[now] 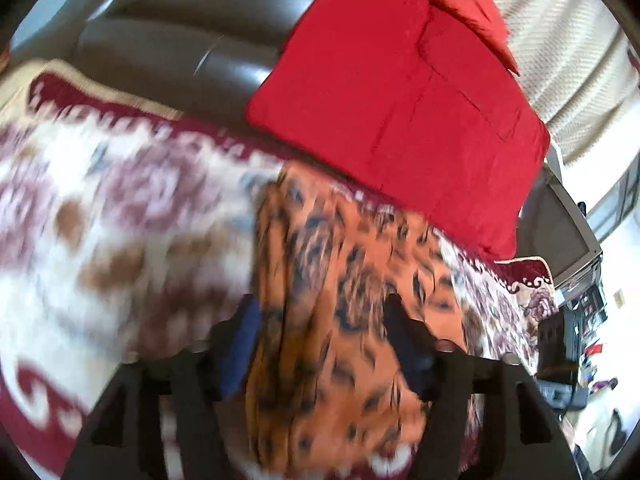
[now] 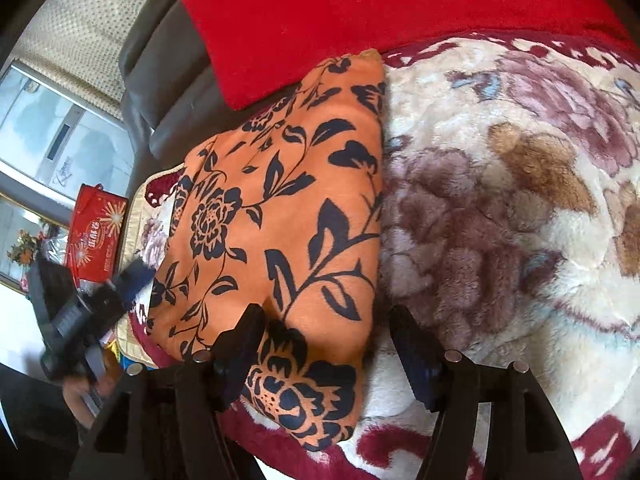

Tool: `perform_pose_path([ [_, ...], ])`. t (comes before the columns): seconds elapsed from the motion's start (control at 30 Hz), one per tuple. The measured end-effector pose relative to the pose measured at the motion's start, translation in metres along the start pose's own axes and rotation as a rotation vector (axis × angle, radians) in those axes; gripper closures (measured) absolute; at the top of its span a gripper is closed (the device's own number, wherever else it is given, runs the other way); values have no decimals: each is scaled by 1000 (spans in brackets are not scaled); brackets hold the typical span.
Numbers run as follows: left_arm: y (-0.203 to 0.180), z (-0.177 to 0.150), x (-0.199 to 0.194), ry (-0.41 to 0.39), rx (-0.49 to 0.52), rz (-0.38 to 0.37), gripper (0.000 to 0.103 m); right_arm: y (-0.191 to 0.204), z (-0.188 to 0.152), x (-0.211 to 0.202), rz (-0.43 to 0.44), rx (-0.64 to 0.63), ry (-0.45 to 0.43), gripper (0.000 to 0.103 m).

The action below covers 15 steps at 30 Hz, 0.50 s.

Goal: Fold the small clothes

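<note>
surface: plush floral blanket (image 2: 500, 208), cream with maroon border, spread over a dark leather sofa (image 1: 168, 36)
pillow: red cushion (image 1: 400, 100) leans on the sofa back, its lower edge touching the far end of the garment
room: pale patterned curtain (image 1: 560, 60) behind the sofa; window and a red printed box (image 2: 98, 232) off to one side in the right wrist view; cluttered shelf, too blurred to read
garment: orange cloth with black flower print (image 2: 288, 208), folded into a flat oblong, lying on the blanket
position: near the blanket's edge, between both claws and the red cushion
long axis: runs from the claws toward the sofa back; far corner points at the cushion, near end rounded, close to the maroon border
left gripper (image 1: 320, 344): fingers spread apart, cloth lies between them; contact unclear, left wrist view motion-blurred
right gripper (image 2: 326, 340): fingers apart, straddling the near right edge of the cloth, one finger (image 2: 244, 336) over the cloth, the other over the blanket; nothing clamped
</note>
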<state>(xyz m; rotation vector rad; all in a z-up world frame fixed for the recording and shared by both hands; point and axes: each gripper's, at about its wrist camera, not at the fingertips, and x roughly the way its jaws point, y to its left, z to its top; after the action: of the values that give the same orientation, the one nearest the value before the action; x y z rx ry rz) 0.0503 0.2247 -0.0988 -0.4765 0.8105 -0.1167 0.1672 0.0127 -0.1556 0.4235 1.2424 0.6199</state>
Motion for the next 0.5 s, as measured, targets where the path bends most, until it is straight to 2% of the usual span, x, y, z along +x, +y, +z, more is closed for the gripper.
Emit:
perform_pose_path([
  [0.07, 4, 20, 28, 51, -14, -15, 35, -3, 4, -2, 10, 6, -3, 34],
  [0.1, 11, 27, 45, 97, -51, -35, 50, -4, 8, -2, 16, 7, -4, 34],
  [0.13, 23, 30, 66, 150, -91, -38, 70, -5, 9, -3, 20, 7, -5, 34],
  [0.17, 43, 30, 88, 218, -177, -76, 80, -7, 11, -2, 22, 6, -3, 34],
  [0.23, 76, 26, 95, 227, -360, -229, 82, -10, 15, 0, 36, 5, 14, 34],
  [0.27, 80, 26, 89, 206, -373, -251, 82, -13, 16, 1, 52, 11, 28, 34],
  [0.33, 77, 24, 79, 183, -333, -226, 79, -15, 17, 2, 75, 20, 36, 34],
  [0.37, 74, 21, 71, 172, -325, -200, 73, -17, 18, 3, 80, 23, 34, 34],
  [0.4, 70, 18, 63, 160, -316, -174, 57, -15, 21, 6, 83, 23, 31, 34],
  [0.47, 61, 6, 40, 109, -280, -181, 44, -18, 25, 6, 96, 33, 21, 31],
  [0.5, 54, -1, 31, 100, -258, -178, 43, -20, 26, 6, 105, 46, 12, 29],
])
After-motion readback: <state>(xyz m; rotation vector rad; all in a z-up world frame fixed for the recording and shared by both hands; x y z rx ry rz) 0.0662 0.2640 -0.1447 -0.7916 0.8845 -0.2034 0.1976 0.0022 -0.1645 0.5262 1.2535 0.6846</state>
